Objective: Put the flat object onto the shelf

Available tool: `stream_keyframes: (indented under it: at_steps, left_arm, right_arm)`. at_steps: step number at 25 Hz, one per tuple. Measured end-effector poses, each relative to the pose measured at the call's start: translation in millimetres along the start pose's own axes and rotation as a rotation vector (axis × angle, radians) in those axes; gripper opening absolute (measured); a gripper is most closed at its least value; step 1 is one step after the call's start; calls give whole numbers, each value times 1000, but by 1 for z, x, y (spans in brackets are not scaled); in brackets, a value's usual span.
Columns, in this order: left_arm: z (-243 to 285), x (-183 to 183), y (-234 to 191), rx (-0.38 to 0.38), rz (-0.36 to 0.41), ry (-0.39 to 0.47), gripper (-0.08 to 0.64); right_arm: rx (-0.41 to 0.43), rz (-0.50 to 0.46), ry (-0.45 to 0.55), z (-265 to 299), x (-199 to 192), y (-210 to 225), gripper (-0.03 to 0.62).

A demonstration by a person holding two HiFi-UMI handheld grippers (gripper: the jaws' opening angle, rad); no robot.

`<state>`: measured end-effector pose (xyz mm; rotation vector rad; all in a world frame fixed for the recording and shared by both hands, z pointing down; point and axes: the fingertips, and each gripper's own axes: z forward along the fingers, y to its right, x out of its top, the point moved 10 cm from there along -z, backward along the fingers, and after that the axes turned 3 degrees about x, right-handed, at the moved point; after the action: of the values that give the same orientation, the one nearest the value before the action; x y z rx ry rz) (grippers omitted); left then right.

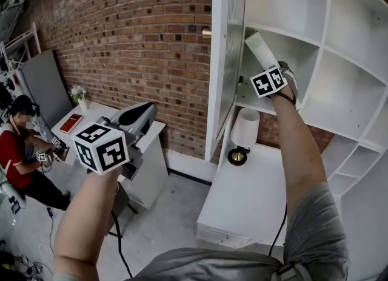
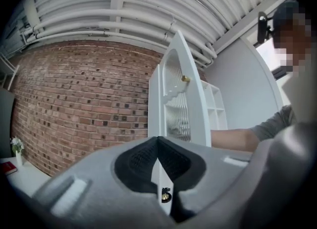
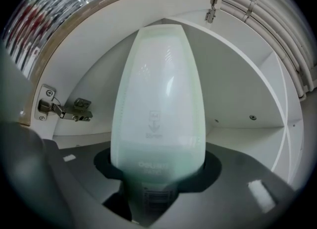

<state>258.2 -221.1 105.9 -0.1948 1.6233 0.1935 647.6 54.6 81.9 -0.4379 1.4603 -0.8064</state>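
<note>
The flat object (image 1: 259,49) is a pale green, translucent file case, and my right gripper (image 1: 267,67) is shut on its near end. It is lifted up and tilted into a compartment of the white shelf unit (image 1: 330,43), just inside the open glass door (image 1: 228,43). In the right gripper view the flat object (image 3: 158,99) stands up between the jaws of my right gripper (image 3: 157,176), with the compartment's shelf board (image 3: 242,136) and a door hinge (image 3: 64,109) behind it. My left gripper (image 1: 144,115) hangs low at the left, away from the shelf. Seen in its own view, my left gripper (image 2: 157,140) is shut and holds nothing.
A white lamp (image 1: 245,131) stands on the white cabinet top (image 1: 254,204) below the shelves. A brick wall (image 1: 121,37) runs behind. At the far left a person in red (image 1: 15,152) sits by a white table (image 1: 97,113) holding a red book (image 1: 71,123) and flowers (image 1: 77,94).
</note>
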Motion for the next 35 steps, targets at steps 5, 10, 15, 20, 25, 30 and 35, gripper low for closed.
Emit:
stream_keyframes:
  at_steps: [5,10,15,20,25,30,35]
  left_arm:
    - [19,6,-4,5,-25,2,-5]
    - [37,9,1,-8,-25,-6,-5]
    - [48,6,5,-17,-32,-11,-5]
    - [52,2,9,-22,-27,-20,-5]
    - [51,-6,9,-15,-34,-30,-5]
    - [40,-34,10,-8,-64,-57,-5]
    - [32,-75,14,-20,-102,-104,-5]
  right_arm:
    - [-13,-9,21,7,-8,-8,273]
    - [-9,-10,45,12,-11,-14,290]
    - [13,2,56,14,-13,-17,321]
    - [67,9,82,6,-16,-14,379]
    - [109,-1,128,-21,-25,-18,419]
    - [158,71,181,-74,-44,-24,406]
    - [285,185,176,-119,-78,-40,274]
